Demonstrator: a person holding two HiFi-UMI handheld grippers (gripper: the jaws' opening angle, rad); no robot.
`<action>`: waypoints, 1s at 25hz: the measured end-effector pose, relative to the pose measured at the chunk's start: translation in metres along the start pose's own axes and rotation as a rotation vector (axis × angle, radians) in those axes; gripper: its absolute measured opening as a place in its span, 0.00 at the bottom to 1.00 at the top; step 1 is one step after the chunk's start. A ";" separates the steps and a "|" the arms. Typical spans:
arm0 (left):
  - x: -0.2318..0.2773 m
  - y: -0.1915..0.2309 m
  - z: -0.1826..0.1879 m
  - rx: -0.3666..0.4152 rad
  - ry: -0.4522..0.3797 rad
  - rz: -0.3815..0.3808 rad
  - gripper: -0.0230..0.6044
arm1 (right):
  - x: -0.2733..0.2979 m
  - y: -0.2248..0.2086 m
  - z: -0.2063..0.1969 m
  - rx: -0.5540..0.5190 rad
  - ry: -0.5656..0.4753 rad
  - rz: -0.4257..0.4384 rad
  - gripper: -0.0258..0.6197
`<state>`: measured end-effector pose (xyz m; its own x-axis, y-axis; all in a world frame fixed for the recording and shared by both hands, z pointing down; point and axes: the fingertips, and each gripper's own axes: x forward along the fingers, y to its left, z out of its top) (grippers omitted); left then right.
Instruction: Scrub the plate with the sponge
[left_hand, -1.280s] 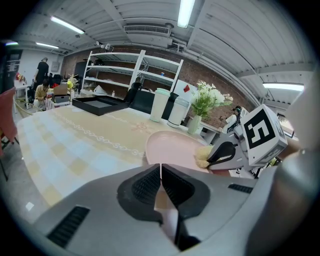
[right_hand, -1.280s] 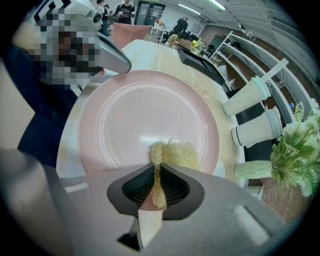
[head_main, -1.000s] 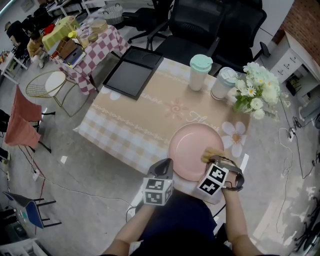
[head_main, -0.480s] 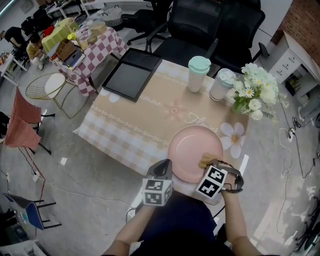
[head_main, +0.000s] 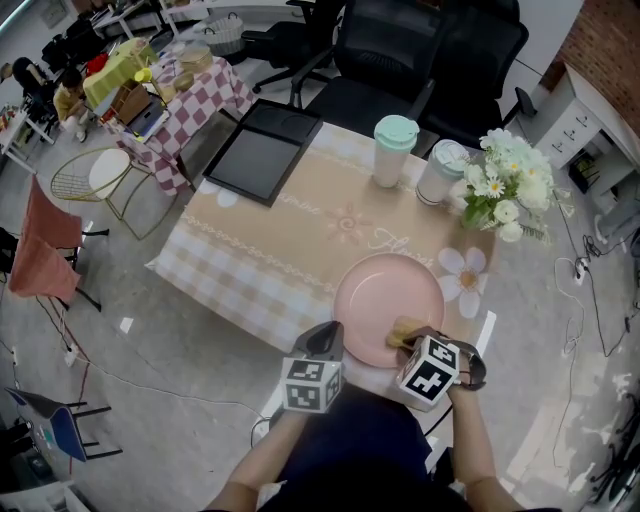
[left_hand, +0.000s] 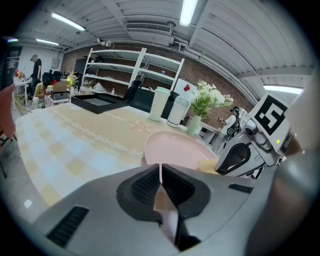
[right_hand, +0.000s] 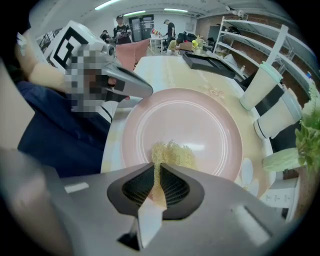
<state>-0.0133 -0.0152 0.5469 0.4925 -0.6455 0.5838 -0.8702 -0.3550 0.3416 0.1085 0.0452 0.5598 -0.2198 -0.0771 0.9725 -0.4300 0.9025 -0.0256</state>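
Grips a frayed yellow sponge (right_hand: 172, 154) in the right gripper (right_hand: 156, 167), jaws closed on its near end. Presses it onto the round pink plate (right_hand: 200, 125), on the plate's near part, just ahead of the gripper's tips. Holds the left gripper (left_hand: 160, 172) just beside the plate's near-left rim, jaws together with nothing between them, apart from the sponge. Shows the plate close to the near right corner of the checked-cloth surface (head_main: 260, 260), well apart from two tall lidded cups (head_main: 394, 150) at the far edge.
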 end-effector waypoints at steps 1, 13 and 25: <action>0.000 -0.002 0.001 -0.002 0.002 -0.007 0.07 | -0.004 0.001 0.003 0.012 -0.030 0.012 0.10; -0.009 -0.028 0.042 0.031 -0.080 -0.090 0.07 | -0.131 -0.052 0.077 0.225 -0.790 -0.105 0.10; -0.020 -0.037 0.101 0.042 -0.229 -0.128 0.07 | -0.212 -0.112 0.027 0.567 -1.347 -0.673 0.10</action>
<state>0.0074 -0.0579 0.4480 0.5868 -0.7279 0.3548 -0.8033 -0.4682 0.3682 0.1794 -0.0515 0.3501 -0.3069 -0.9503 -0.0518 -0.9477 0.3102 -0.0747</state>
